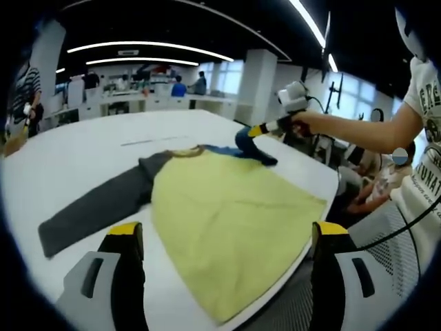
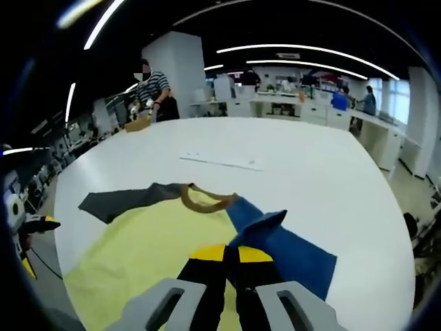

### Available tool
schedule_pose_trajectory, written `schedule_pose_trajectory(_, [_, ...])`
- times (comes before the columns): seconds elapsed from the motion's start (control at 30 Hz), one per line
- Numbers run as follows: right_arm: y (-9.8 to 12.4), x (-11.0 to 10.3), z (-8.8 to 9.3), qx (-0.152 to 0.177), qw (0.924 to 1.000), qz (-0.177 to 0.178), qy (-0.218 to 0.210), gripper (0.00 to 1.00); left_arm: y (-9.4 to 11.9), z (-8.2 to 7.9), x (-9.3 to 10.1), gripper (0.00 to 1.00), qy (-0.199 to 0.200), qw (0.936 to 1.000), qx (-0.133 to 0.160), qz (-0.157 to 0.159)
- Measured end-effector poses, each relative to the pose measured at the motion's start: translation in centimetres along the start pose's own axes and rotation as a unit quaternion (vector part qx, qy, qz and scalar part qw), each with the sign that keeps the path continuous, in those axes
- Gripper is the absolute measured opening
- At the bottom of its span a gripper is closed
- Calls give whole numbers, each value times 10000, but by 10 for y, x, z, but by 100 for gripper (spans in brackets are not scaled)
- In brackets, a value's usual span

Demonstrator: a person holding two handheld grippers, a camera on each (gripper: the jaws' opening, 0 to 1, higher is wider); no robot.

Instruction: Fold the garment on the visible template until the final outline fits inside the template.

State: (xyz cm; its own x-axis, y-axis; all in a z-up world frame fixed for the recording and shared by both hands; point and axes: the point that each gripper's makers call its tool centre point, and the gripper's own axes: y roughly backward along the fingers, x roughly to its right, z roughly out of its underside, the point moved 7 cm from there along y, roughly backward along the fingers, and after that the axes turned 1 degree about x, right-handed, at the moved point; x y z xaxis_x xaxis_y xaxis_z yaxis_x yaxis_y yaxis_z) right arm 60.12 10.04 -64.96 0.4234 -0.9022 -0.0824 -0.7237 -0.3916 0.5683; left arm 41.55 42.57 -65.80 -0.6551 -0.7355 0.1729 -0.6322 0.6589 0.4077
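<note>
In the left gripper view, the long-sleeved shirt with a pale yellow body, one dark grey sleeve and one blue sleeve lies flat on the big white table, its hem towards the camera and hanging slightly past the near edge. The left gripper hovers over that hem with its black, yellow-tipped jaws spread wide apart, one to each side of the yellow body, gripping nothing. The grey sleeve stretches out flat to the left. At the far side of the shirt, the right gripper comes in from the right, held in a person's hand at the end of an outstretched bare arm, and its yellow tip meets the bunched-up blue sleeve.

In the right gripper view, the right gripper has its jaws pressed together on a fold of the blue sleeve, which rises in a peak just above the tips. The yellow body spreads to the left below the tan collar, and the grey sleeve lies flat beyond it. The left gripper shows at the left edge, beside the table.
</note>
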Motion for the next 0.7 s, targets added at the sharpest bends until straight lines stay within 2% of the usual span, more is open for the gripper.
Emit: schedule_pose_trajectory(0.7, [-26, -34, -21, 52, 9992, -364, 177, 0, -2, 1, 0, 99, -122, 9999, -99, 40])
